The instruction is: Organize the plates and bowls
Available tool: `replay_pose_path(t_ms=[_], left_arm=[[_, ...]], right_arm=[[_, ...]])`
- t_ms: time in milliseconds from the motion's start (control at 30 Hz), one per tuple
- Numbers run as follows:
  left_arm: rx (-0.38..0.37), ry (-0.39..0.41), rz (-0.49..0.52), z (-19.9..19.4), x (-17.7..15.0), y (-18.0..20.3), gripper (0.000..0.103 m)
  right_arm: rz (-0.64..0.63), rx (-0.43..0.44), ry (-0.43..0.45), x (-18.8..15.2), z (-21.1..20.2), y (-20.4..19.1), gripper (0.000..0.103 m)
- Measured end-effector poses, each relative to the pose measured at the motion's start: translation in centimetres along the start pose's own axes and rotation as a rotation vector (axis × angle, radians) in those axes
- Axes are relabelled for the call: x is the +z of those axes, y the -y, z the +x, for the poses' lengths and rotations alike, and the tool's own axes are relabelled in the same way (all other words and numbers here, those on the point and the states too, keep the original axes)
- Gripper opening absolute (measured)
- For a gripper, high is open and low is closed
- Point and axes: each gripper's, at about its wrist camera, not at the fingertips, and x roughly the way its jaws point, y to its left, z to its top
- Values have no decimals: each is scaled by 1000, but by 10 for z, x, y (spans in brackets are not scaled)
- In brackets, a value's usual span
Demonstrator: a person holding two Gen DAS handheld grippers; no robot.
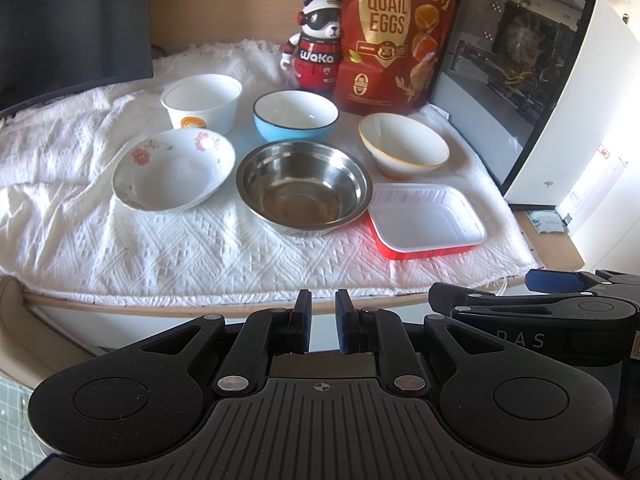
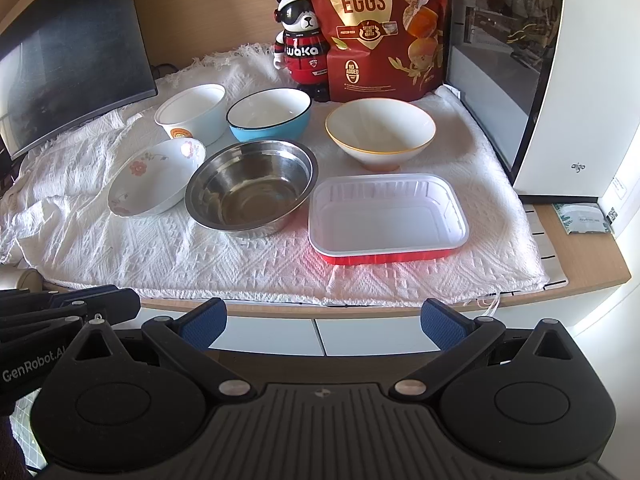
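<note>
Both tongs hang short of the worktop (image 2: 592,276) edge, nothing touched yet; all dishes sit ahead on the white cloth (image 1: 168,252).

Left tongs (image 1: 323,326): clenched, pads nearly meeting, nothing between them. Right tongs (image 2: 324,326): released, blue pads spread wide, empty.

Layout from the left wrist view, taking the steel bowl (image 1: 302,186) as clock centre: flowered dish (image 1: 174,174) at 9, just beside it; paper tub (image 1: 202,104) at 10; blue bowl (image 1: 296,118) at 12, close behind; gold-rimmed bowl (image 1: 404,146) at 2; red tray (image 1: 426,220) at 4, its rim touching or nearly touching the steel bowl, cannot tell which.

Key relation: from the right wrist view the red tray (image 2: 388,220) lies at 12 to 1 of the open tongs, nearest dish to them. Its long axis runs across the view, 9 to 3, slightly skewed; the near long wall faces the tongs. The steel bowl lies dead at 12 of the left tongs, but those would have to open first.

Judgement: right hand is better placed for the first pick, likely the tray or the gold-rimmed bowl behind it. Nothing stacked so far.
</note>
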Motion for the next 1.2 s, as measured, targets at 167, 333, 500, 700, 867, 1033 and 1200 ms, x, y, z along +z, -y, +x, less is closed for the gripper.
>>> replay_pose_path(t_ms=[167,333,500,700,867,1033,1200], left_arm=[[-8,-4,-10,3,3,-7,16],[-52,-8,-60,17,16,-27,15],[-159,70,-144,27,42,-62,16],[-254,87,-208,59,84,-111,16],[-251,84,-81,87,120,-132,16],[-395,24,-25,118,157,-146,16],[-409,-86,59,151,185,-120,16]], right_arm=[[-3,-4,1,4,2,-6,103],[10,7,25,16,9,-9,103],[68,36,118,41,9,-8,103],[179,50,225,75,22,-2,103],[345,35,150,100,59,-3,103],[412,-54,107,107,78,-9,103],[422,-165,51,103,87,11,103]])
